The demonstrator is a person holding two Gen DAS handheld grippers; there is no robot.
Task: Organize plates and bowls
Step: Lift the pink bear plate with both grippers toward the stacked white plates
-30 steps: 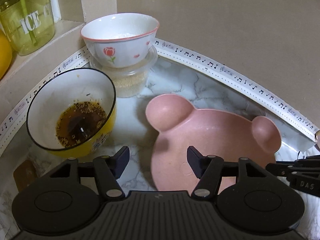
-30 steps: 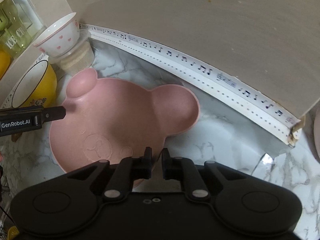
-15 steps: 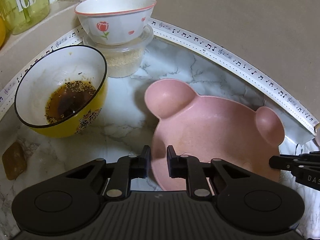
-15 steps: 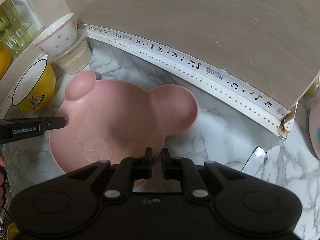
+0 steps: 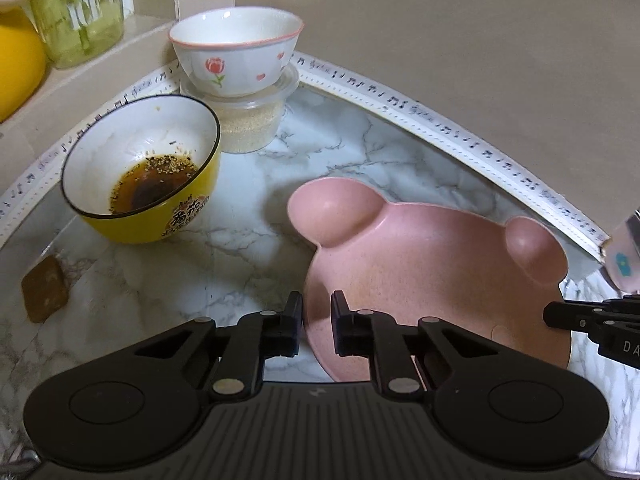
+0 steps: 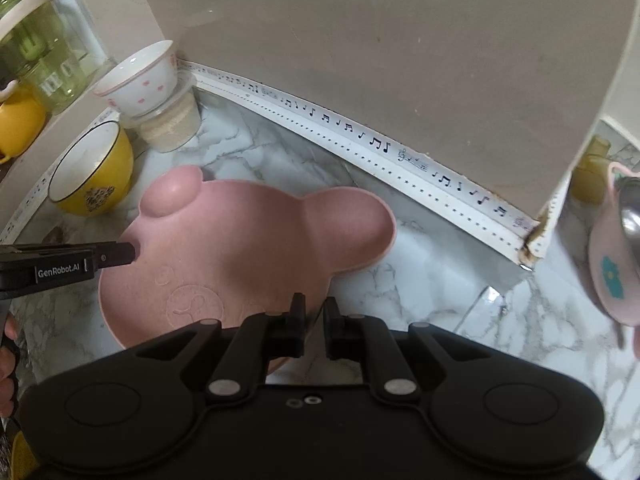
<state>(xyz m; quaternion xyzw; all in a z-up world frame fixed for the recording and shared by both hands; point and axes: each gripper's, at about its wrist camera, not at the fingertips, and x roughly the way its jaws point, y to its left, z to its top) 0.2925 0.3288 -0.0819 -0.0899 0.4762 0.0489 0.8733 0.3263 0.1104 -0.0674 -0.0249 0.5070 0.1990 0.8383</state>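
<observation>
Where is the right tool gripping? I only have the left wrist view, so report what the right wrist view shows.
Observer: The right tool is shut on the edge of the pink bear-shaped plate nearest its own camera.
Operator: Identify that pink thing cut off at my far right.
Observer: It is a pink cup with a teal flower, and a metal spoon stands in it.
Operator: Now check the plate's inner surface.
Observer: An embossed circle with a curl inside marks the bottom, close to the right tool.
</observation>
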